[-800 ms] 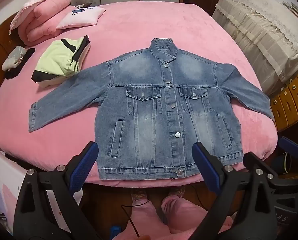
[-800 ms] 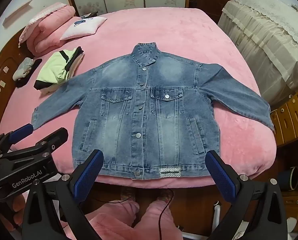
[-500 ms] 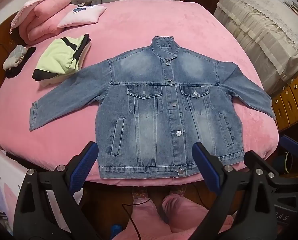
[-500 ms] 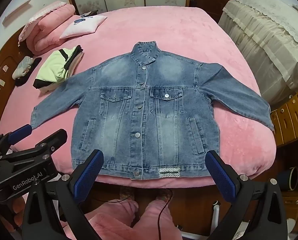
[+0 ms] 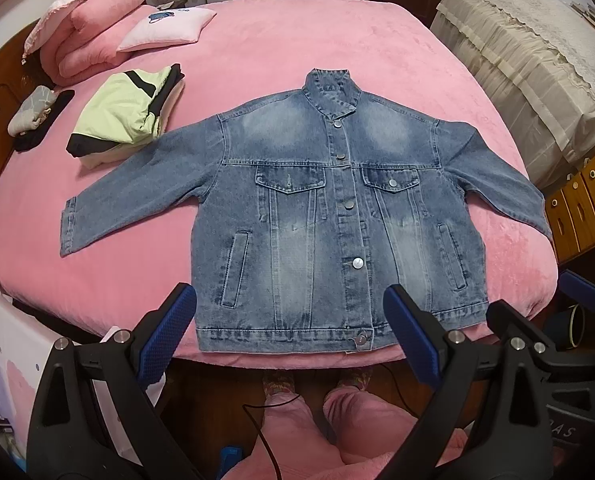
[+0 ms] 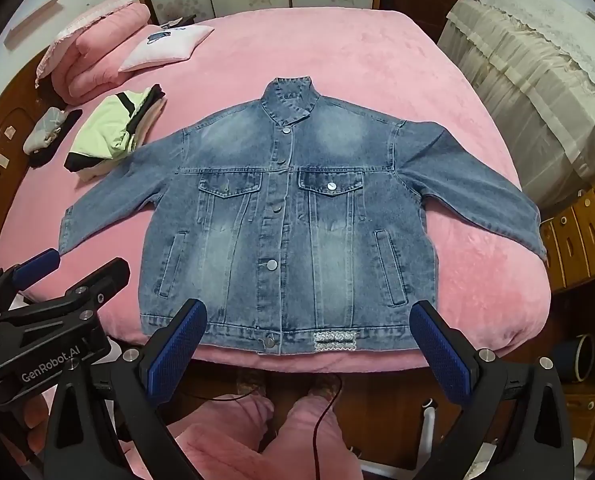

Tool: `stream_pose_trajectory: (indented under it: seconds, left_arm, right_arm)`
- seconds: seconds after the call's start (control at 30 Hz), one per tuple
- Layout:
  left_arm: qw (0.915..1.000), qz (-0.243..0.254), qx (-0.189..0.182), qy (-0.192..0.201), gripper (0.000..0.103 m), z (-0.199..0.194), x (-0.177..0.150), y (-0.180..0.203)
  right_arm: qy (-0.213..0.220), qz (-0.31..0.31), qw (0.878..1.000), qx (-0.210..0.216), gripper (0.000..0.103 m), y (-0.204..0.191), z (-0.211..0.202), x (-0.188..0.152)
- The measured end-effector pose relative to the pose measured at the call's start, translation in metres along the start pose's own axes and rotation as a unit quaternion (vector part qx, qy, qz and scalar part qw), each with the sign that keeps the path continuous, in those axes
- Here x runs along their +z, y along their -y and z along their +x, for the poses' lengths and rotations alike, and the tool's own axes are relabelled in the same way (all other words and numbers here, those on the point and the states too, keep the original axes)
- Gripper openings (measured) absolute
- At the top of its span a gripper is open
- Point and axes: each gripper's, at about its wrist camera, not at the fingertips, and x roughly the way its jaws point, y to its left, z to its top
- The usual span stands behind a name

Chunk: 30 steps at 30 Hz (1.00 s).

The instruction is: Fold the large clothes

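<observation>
Jacket [image 5: 337,220] lies flat, front up and buttoned, on the pink bed [image 5: 297,40]; collar far, hem at the near edge, sleeves spread to both sides. Long axis of the body runs away from the claws. Both claws hover short of the hem, tilted steeply down. Left claw [image 5: 289,336] released, empty, nearer the left sleeve. Right claw [image 6: 309,348] released, empty, nearer the right sleeve. Versus 0.8 s ago: jacket unmoved, both views nearly unchanged, claws equally wide. Folded clothes [image 5: 125,116] sit beside the left sleeve.
</observation>
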Motion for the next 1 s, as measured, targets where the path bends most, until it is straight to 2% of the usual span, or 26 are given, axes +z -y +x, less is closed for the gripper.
stream_pose_trajectory:
  seconds: [0.57,0.77,1.0]
  left_arm:
    - [0.9998,-0.009,0.015,-0.013,0.094,0.006,0.002,0.022]
    - [0.9993,-0.025,0.008,-0.028,0.094,0.018,0.006,0.029]
    - [0.9971,-0.051,0.018,-0.053,0.094,0.044,0.003,0.039]
  right_arm:
    - [-0.012,-0.007,1.0,0.0,0.103,0.025,0.002,0.009]
    - [-0.024,-0.001,1.0,0.005,0.103,0.038,0.014,0.017]
    - [-0.045,0.004,0.999,0.018,0.103,0.059,0.042,0.024]
